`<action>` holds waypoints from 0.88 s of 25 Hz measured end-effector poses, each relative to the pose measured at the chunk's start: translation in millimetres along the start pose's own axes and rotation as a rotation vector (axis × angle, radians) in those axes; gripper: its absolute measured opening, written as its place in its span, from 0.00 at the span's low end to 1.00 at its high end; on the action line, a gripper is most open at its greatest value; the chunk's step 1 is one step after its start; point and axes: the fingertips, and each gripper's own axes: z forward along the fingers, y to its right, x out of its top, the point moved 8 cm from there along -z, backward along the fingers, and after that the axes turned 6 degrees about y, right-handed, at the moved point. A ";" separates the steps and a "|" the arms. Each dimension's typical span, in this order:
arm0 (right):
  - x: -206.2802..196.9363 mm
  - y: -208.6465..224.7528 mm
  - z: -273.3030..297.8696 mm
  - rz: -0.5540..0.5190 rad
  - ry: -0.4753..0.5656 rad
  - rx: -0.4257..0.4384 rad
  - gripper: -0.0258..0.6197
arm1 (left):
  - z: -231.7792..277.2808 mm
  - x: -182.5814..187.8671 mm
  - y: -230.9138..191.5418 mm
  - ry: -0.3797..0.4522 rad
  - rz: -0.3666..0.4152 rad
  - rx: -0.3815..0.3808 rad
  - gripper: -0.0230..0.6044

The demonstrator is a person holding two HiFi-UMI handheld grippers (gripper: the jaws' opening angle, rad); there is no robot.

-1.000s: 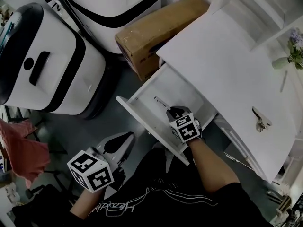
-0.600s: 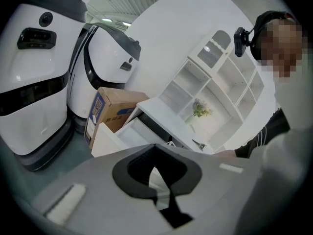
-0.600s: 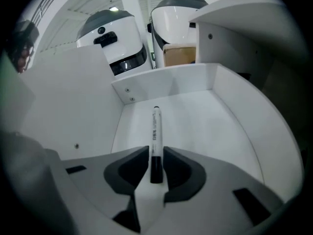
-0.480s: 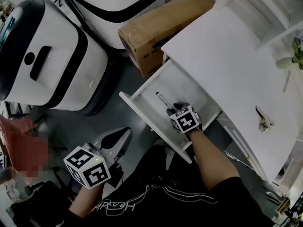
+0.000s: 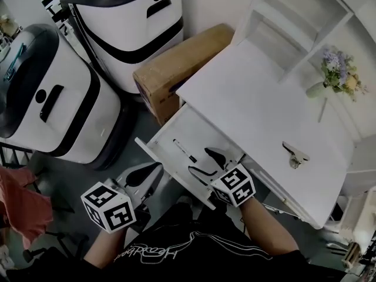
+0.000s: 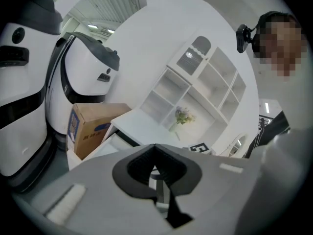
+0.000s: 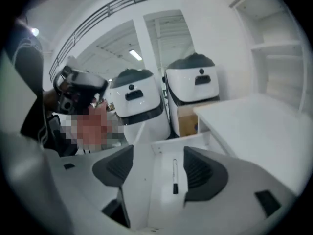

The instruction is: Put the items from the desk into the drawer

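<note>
Pen [image 5: 184, 150] lies flat on the floor of the open drawer [image 5: 197, 125], just ahead of the right tongs, so it reads as already delivered. Left tongs [image 6: 155, 148] are clenched on nothing and hang well left of the drawer, probably kept clear because this step needs only one hand. Right tongs [image 5: 207, 164] have just been opening and now stand released wide above the drawer; the pen shows between the jaws but below them, touched by neither pad. Far right of these tongs, a small metal clip-like piece [image 5: 295, 154] and a thin pale stick [image 5: 322, 108] wait on the bench [image 5: 252, 104], likely next. Pen: slim pale barrel, dark cap at the end nearer the tongs
</note>
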 end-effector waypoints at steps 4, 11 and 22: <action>57.8 -26.5 -67.0 0.024 0.231 0.035 0.50 | 10.8 23.0 31.3 0.015 0.060 -0.096 0.05; 72.3 -32.8 -193.3 0.018 0.452 -0.171 0.51 | 48.1 37.1 96.6 -0.006 0.172 -0.272 0.05; -11.6 24.2 -357.0 0.079 0.456 -0.654 0.51 | 133.3 -6.2 178.8 -0.196 0.207 -0.438 0.05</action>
